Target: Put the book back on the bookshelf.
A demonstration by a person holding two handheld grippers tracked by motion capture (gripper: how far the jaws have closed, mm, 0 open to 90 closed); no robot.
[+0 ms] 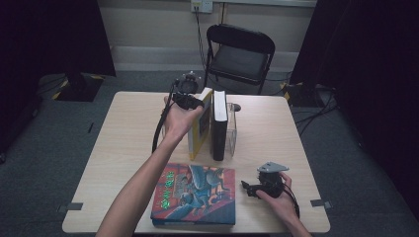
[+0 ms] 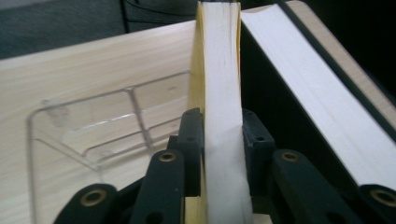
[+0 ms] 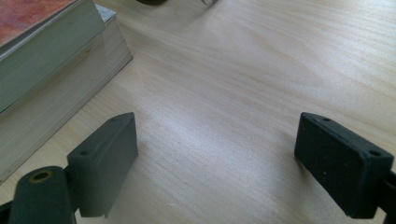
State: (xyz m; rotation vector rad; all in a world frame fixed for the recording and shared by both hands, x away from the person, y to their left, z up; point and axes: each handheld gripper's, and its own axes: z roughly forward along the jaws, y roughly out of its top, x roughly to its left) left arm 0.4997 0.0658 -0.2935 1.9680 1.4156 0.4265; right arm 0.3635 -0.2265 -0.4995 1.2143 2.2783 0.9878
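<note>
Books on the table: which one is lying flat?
The colourful illustrated book at the near edge lies flat, cover up. The yellow book and the black book stand upright.

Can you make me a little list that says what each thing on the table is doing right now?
left hand-held gripper: shut on the yellow-covered book, which stands upright
black-covered book: upright beside the yellow one, next to the clear plastic organiser
colourful picture-cover book: lying flat near the front edge
right hand-held gripper: open, over bare light wooden table

The left gripper (image 1: 197, 102), forearm stretched forward, is clamped tight; the right gripper (image 1: 245, 187) rests low, jaws wide apart.
</note>
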